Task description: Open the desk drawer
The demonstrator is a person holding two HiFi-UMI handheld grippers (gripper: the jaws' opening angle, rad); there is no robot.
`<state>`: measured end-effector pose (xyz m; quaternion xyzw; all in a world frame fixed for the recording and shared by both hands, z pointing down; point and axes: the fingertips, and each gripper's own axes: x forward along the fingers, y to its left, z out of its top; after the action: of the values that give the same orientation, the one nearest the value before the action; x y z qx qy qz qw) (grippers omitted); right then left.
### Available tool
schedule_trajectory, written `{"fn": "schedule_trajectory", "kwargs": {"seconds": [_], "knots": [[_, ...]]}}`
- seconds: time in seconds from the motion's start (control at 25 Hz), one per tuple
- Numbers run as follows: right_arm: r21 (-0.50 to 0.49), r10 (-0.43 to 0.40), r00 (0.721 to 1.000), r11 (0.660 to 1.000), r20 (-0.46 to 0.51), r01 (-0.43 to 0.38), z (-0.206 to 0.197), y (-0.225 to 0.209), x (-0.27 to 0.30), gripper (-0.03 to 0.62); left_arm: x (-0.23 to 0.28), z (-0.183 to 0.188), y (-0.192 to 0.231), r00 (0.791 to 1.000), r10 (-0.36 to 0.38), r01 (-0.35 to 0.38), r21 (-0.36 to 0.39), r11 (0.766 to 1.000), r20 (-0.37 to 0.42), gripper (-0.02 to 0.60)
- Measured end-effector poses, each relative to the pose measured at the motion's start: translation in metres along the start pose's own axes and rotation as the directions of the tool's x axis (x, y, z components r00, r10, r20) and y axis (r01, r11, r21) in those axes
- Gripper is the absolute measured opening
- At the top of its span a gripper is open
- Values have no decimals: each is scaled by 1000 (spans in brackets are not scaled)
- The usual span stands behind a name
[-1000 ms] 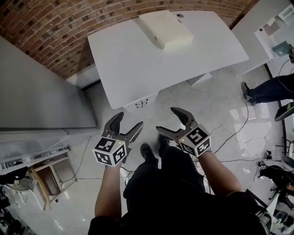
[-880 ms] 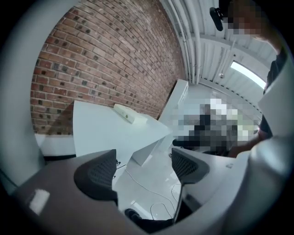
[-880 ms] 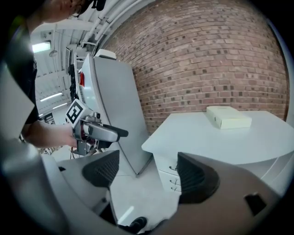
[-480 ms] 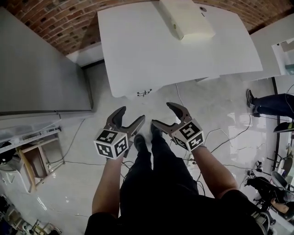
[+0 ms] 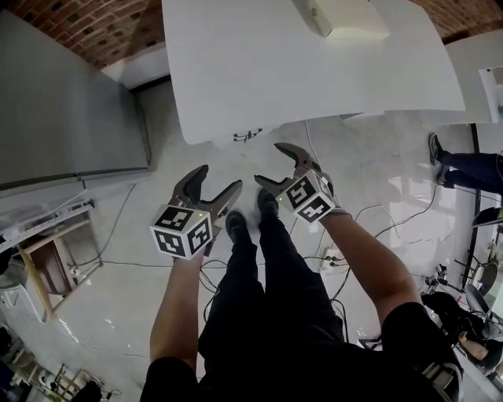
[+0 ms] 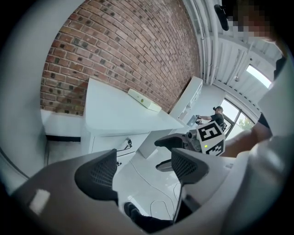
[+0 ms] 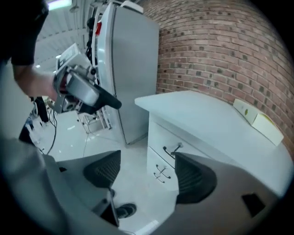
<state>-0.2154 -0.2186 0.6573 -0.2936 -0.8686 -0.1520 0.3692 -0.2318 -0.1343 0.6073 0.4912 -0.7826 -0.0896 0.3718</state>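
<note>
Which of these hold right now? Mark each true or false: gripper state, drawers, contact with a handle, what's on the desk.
1. The left gripper and the right gripper are both open, with nothing between their fingers. True.
2. The drawers of the desk are shut, with their fronts flush. True.
3. The right gripper is closed on a drawer handle. False: it hangs over the floor, apart from the desk and touching no handle.
4. The desk top is bare. False: a cream box lies on it, at the far edge by the brick wall.
</note>
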Motion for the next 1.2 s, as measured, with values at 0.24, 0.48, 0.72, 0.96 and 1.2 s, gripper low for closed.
{"fn": "schedule_trajectory", "kwargs": {"seconds": [0.24,0.48,0.72,0.96,1.2], "knots": [[-145,-12,998,989,-66,2,-32,-15,55,374,10,-20,21,1000,28,-28,25,999,1,376],[-253,-26,994,967,-104,-1,-59,-38,94,373,30,-54,24,999,44,-44,0,999,12,376],[-339,-56,991,941,-120,13,-81,-48,126,373,51,-72,26,998,39,-40,28,999,39,374],[-389,-144,988,915,-62,109,-73,-67,146,373,66,-77,51,996,64,-68,65,996,66,370],[-467,-170,979,879,-113,99,-75,-73,165,357,66,-87,61,996,81,-84,67,994,47,364]]}}
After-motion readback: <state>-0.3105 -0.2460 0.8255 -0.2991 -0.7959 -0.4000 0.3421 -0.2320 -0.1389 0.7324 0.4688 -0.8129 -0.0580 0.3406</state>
